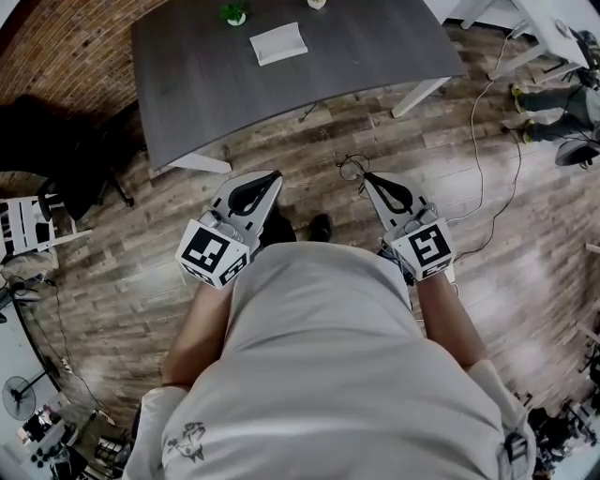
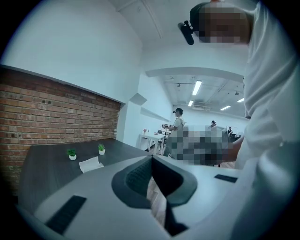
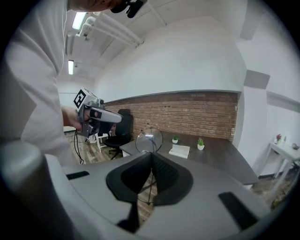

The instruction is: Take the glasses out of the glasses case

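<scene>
My right gripper (image 1: 364, 176) is shut on a thin arm of the wire-rimmed glasses (image 1: 352, 169), holding them in the air above the wooden floor. In the right gripper view a round lens (image 3: 149, 139) stands just past the closed tips (image 3: 151, 154). My left gripper (image 1: 277, 174) hangs beside it, jaws together with nothing between them (image 2: 152, 157); it also shows in the right gripper view (image 3: 96, 117). A flat white case (image 1: 277, 42) lies on the dark grey table (image 1: 375, 47), well beyond both grippers, and shows in both gripper views too (image 2: 90, 164) (image 3: 180, 150).
Two small potted plants (image 1: 234, 13) (image 1: 317, 4) stand behind the case. A black chair (image 1: 56, 150) sits left of the table. Cables trail over the floor at right (image 1: 478, 159), where another person's legs (image 1: 553, 103) show. People stand at desks far off (image 2: 178, 124).
</scene>
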`<state>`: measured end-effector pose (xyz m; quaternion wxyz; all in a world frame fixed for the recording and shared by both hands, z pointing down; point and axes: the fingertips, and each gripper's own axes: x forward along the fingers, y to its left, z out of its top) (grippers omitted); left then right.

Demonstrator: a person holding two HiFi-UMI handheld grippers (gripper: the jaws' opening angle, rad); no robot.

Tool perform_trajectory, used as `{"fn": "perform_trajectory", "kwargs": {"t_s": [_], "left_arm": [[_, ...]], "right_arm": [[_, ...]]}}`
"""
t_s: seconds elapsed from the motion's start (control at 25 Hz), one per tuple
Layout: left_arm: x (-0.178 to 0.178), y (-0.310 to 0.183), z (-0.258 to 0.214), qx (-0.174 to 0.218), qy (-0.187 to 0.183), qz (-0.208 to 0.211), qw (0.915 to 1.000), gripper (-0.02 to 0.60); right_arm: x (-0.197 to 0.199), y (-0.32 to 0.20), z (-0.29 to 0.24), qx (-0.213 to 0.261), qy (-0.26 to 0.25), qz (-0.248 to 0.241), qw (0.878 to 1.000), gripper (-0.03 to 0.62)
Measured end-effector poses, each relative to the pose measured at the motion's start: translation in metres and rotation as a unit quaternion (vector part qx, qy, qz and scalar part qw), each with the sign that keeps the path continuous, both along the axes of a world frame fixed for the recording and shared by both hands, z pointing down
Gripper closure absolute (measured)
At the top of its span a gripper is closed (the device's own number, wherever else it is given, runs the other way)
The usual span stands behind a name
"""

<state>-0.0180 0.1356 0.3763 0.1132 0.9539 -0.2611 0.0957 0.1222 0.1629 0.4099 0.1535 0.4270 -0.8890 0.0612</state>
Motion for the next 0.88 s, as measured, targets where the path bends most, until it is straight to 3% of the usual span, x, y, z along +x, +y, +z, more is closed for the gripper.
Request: {"fn": "perform_trajectory", "kwargs": {"t_s": [0.88], "left_arm": [[0.008, 0.0007, 0.0007, -0.005, 0.008, -0.008, 0.9999, 0.57]], "right_arm": [[0.0059, -0.0054, -0.0014, 0.005, 0.01, -0.018, 1.0, 0.58]]}}
